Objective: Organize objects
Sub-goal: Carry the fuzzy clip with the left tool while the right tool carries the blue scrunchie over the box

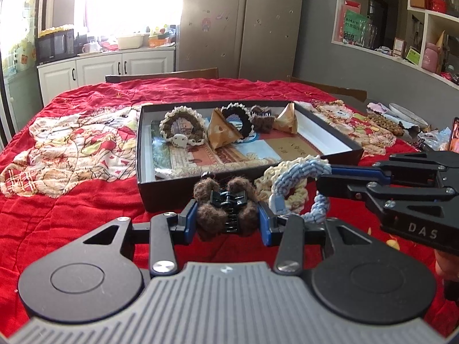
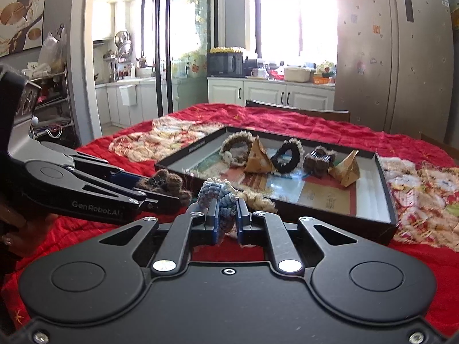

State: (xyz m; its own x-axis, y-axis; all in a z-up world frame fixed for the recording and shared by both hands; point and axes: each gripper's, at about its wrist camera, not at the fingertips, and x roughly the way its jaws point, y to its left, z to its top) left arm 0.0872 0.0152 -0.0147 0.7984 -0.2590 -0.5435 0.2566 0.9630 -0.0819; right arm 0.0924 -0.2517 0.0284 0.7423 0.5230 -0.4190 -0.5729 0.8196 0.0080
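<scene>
**Both grippers loaded at the near edge of the box**

Biggest thing first: the red quilted blanket with cartoon patches covers the whole table. On it sits the shallow black cardboard box with a white inner wall, and along its far side there's a row already laid out: a brown-and-cream crocheted scrunchie, a tan paper pyramid packet, a black scrunchie with cream trim, a fuzzy brown claw clip and a second tan packet.

Now the left gripper, just short of the box's near wall: its blue pads are clamped on a fuzzy brown hair claw with a black spring clip, lifted off the blanket.

And the right gripper, right beside it, fingers squeezed tight on a blue-and-cream crocheted scrunchie, which dangles at the box's near edge.
</scene>
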